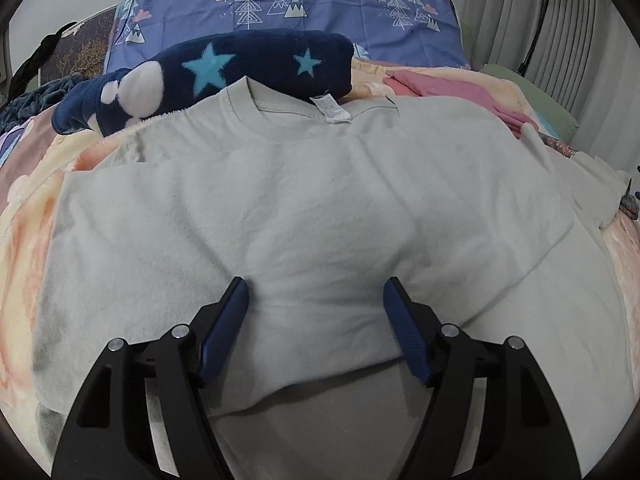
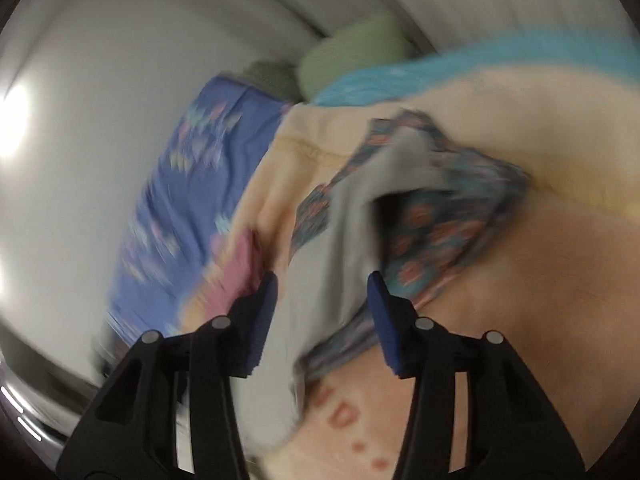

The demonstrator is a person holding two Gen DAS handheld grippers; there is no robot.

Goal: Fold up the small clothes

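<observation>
While both grippers gape, left gripper (image 1: 314, 296) over one grey T-shirt (image 1: 300, 200), right gripper (image 2: 322, 288) blurred.

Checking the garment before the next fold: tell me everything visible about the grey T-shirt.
The grey T-shirt looks like soft pale cotton jersey with a ribbed round collar and a small white label flipped out at the neck. It lies spread flat on the peach blanket, neck pointing away, its bottom part folded up over the body. The collar touches a navy star-patterned fleece. One sleeve spreads out to the side. The left gripper stands open over the fold.
</observation>
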